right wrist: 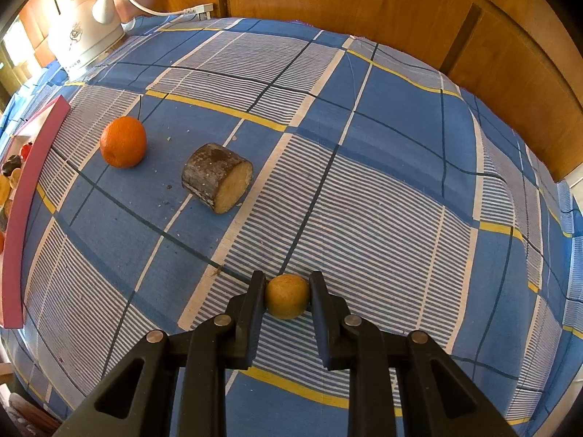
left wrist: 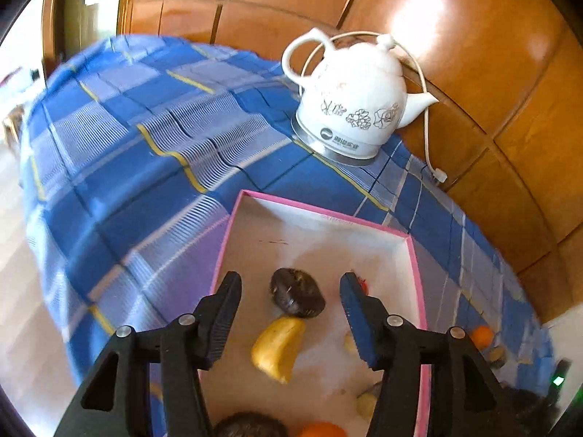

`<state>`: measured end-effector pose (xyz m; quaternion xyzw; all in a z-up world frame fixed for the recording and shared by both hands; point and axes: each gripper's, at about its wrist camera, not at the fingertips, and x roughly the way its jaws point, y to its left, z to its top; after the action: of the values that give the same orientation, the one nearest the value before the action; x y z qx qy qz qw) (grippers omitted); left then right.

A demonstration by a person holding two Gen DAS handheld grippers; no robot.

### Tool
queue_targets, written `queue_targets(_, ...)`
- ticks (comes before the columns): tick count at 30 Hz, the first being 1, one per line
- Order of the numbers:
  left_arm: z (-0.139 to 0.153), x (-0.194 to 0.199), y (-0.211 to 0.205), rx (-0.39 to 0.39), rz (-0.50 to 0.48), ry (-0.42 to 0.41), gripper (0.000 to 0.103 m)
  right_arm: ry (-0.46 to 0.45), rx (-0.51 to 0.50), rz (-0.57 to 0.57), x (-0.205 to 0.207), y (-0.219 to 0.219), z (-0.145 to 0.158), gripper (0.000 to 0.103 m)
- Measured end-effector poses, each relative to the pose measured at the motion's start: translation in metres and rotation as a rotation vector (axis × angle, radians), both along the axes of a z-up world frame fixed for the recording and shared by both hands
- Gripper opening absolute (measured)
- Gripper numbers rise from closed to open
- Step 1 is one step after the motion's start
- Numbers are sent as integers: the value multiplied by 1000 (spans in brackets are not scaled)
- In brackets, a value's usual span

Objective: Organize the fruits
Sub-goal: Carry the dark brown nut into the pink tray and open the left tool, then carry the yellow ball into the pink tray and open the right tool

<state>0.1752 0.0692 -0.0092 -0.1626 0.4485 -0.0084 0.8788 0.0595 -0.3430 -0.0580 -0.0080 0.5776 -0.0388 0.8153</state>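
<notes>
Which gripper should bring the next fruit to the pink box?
Right. The right gripper is already shut on the small yellow-brown fruit on the cloth. The left gripper hangs open and empty over the pink box.

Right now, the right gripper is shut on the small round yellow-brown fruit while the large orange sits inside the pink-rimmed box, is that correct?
Not quite. The right gripper is shut on the small round yellow-brown fruit, but the large orange sits outside the pink-rimmed box, on the blue checked tablecloth, as the right wrist view shows.

Two downward wrist views, shared kettle (left wrist: 351,98)
</notes>
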Motion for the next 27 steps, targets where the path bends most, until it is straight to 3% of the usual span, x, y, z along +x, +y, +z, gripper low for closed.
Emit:
queue_targets(10,16,-59,-34,153,-112,-109,62,-4,-11,4,-1,5,-2,24)
queue_targets(27,16,-99,-58,152,-185,-114,65,-7,-23,6,-2,6,-1,24)
